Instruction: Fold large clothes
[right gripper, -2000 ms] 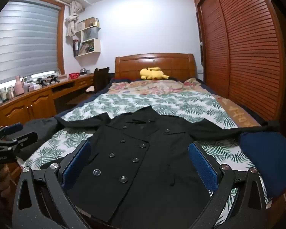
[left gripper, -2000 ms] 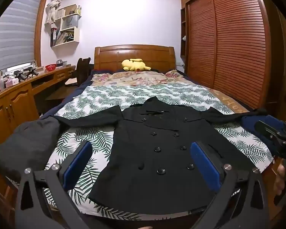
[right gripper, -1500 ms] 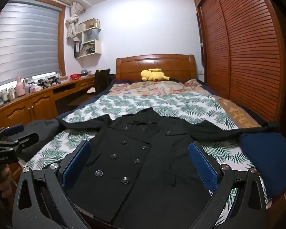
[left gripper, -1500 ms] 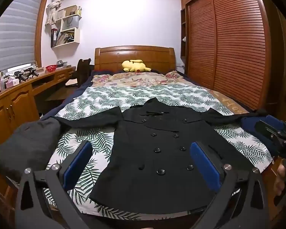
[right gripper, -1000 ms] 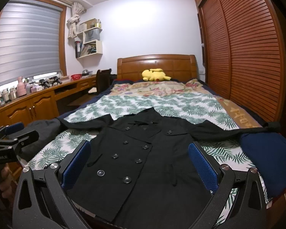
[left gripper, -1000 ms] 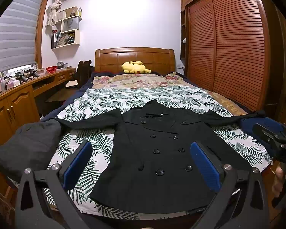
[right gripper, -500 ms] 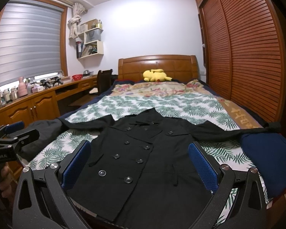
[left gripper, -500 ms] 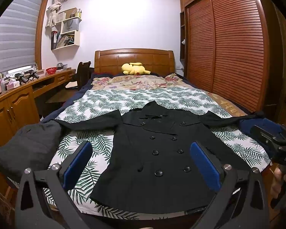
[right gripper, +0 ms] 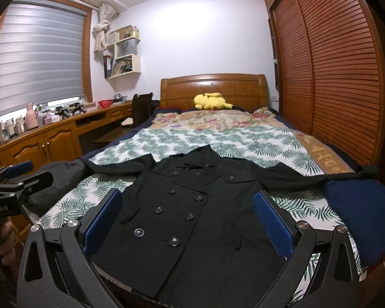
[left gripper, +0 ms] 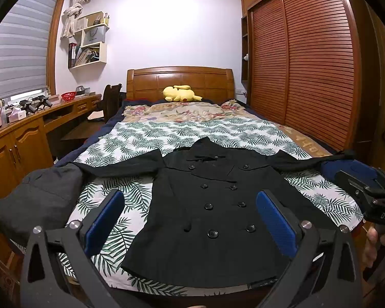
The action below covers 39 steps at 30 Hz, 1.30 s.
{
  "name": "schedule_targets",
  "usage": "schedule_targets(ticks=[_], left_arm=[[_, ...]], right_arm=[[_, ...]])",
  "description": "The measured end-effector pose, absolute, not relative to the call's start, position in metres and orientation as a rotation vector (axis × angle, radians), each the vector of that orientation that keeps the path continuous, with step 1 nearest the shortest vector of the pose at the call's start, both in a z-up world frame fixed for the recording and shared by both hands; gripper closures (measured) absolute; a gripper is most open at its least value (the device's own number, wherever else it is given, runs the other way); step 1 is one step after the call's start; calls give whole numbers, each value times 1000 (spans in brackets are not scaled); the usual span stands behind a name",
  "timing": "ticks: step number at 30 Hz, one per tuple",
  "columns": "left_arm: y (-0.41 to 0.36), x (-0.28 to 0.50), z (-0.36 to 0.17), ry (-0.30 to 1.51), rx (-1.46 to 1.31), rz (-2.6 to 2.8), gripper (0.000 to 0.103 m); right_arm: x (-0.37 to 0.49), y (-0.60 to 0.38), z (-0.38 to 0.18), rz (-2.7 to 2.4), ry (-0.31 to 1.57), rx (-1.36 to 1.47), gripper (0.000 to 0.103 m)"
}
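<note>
Black double-breasted coat (left gripper: pixel 213 205) lies flat, front up, on the near half of the bed (left gripper: pixel 192 131), sleeves spread left and right. Left gripper (left gripper: pixel 190 218) and right gripper (right gripper: pixel 187 218) both gape wide, empty, above the hem. Near hem edge hidden behind gripper frames; right cuff runs behind a navy bundle (right gripper: pixel 359 213).

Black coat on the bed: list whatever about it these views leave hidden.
- Coat hem: left wrist view, near edge behind the left gripper.
- Right cuff: both views, ends at the blue bundle.
- Left cuff: meets the grey garment.
- Back and lining: face down.
</note>
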<state>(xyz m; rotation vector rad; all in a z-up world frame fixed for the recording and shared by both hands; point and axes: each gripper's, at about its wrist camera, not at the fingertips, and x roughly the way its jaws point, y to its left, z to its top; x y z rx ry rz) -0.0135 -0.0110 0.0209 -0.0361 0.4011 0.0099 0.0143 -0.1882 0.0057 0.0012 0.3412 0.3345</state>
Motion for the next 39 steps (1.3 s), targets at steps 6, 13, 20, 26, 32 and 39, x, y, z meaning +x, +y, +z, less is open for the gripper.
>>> schedule_targets(ticks=[6,13,20,26,32,39], left_arm=[[-12,-13,21,404,-38,10,0],[-12,-13,21,404,-39,9,0],[-12,-13,22,402,-39,10,0],[-13,-14,23,402,-39,10,0],[-13,-13,22,404,-38,10,0],[-4,-1,13,426,-36,21,0]], right_arm=[[15,-189,5,334,341,3,0],[15,-189,5,336,341,4,0],[15,-189,5,337,342,6,0],[15,-189,5,336,342,5,0],[15,-190,5,337,343,6,0],[15,-176,3,346,357,-14,0]])
